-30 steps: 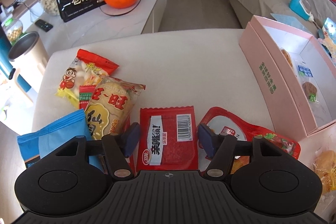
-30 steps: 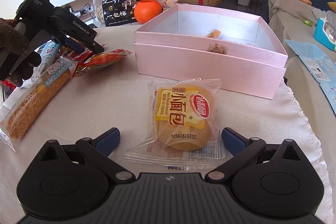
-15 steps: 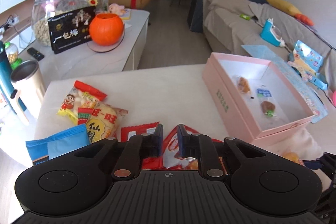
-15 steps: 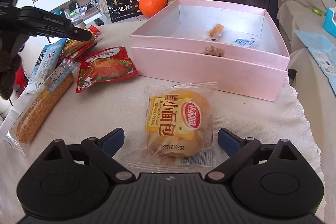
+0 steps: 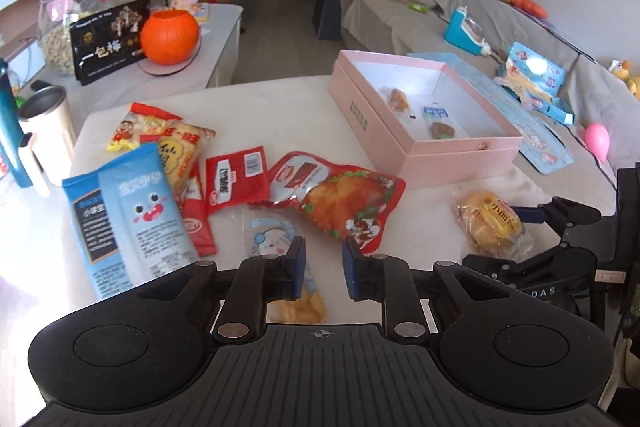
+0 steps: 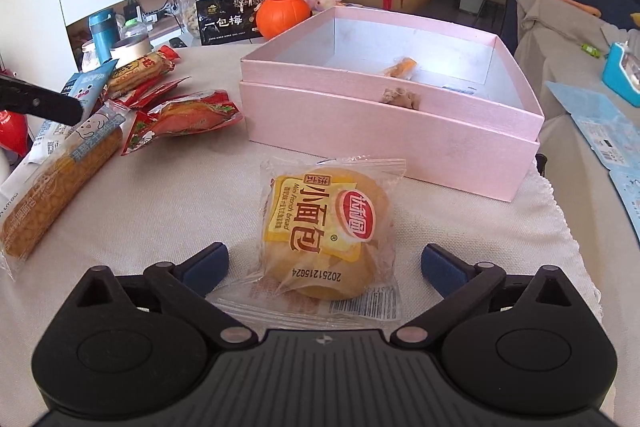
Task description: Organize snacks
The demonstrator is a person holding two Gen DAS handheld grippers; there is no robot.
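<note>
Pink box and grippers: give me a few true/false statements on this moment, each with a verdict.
1. The pink box holds no snacks yet. False: a few small wrapped items already lie inside it.
2. The right gripper has its jaws spread wide on either side of the mini bread packet. True.
3. The left gripper is clamped on the red roast chicken pouch. False: its jaws are narrowly apart with nothing between them, and the pouch lies on the table beyond.
4. The orange pumpkin bucket stands on the same table as the snacks. False: it is on a separate white cabinet behind.
5. The mini bread packet lies outside the box. True.
</note>
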